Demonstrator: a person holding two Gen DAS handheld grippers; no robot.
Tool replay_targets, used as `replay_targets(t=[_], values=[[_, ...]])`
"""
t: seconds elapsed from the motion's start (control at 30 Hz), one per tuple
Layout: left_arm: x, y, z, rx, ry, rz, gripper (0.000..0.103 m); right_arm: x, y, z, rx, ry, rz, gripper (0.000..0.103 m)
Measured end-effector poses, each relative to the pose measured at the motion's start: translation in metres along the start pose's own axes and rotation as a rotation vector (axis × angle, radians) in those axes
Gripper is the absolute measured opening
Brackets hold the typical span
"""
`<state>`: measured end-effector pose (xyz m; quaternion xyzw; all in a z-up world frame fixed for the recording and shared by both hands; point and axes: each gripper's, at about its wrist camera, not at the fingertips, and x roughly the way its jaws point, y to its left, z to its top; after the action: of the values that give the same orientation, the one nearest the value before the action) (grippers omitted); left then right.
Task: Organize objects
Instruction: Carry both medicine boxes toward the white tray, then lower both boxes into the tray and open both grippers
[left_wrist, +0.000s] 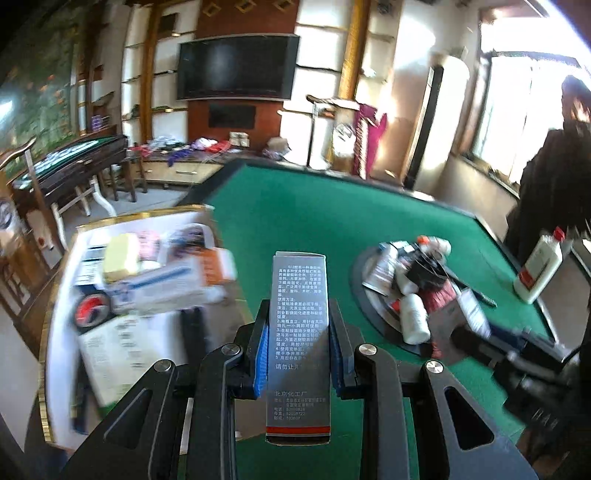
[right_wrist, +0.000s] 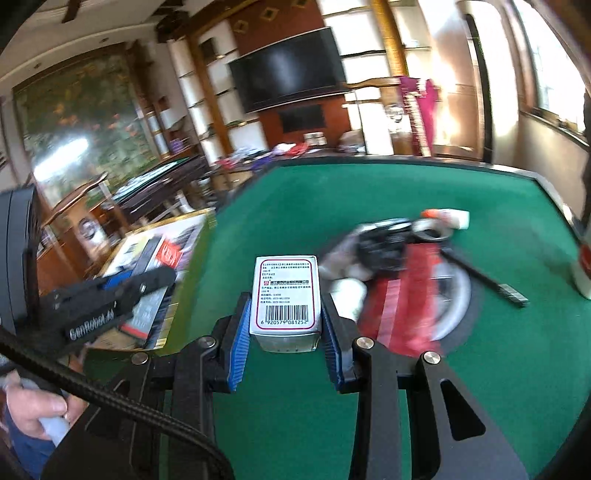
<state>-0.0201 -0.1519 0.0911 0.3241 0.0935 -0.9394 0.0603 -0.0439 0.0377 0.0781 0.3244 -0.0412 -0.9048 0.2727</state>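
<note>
A white open tray (left_wrist: 66, 258) sits at the left edge of the green felt worktop (left_wrist: 314, 221), filled with a yellow sponge block (left_wrist: 120, 254), blue-and-white cartons (left_wrist: 162, 288) and a red-and-black tape roll (left_wrist: 90, 312), all blurred. Right of it, the left hand-held gripper (left_wrist: 298, 345) is clenched on a tall, narrow grey cardboard box printed with white text (left_wrist: 298, 332), its blue pads pressing both long sides and lifting the box above the felt. Further right, a round dark tray (left_wrist: 360, 291) carries a heap of small white bottles, a black item and red packaging. A white plastic bottle with a red cap (left_wrist: 541, 264) stands near the worktop's right edge. In the right wrist view, the right hand-held gripper (right_wrist: 284, 325) grips a small white carton with a red border and a barcode (right_wrist: 284, 299) between its blue pads, held over the felt just left of the heap.
</note>
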Motion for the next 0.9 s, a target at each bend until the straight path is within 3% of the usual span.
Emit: replay_targets(t=[0.23,0.43,0.6,0.8,0.9], values=[[-0.019,0.076,0.000,-0.124,-0.034,0.069,0.023,0.035,0.061,-0.005,-0.054,0.054,0.101,0.033],[-0.009,0.137,-0.019,-0.225,-0.001,0.170,0.023,0.067,0.102,-0.009,-0.106,0.104,0.156,0.033],[0.005,0.159,-0.030,-0.271,0.032,0.193,0.023,0.093,0.121,-0.014,-0.130,0.165,0.176,0.033],[0.015,0.168,-0.036,-0.293,0.047,0.202,0.024,0.112,0.123,-0.018,-0.138,0.193,0.128,0.034],[0.017,0.169,-0.037,-0.293,0.066,0.210,0.041,0.109,0.128,-0.017,-0.169,0.188,0.108,0.046]])
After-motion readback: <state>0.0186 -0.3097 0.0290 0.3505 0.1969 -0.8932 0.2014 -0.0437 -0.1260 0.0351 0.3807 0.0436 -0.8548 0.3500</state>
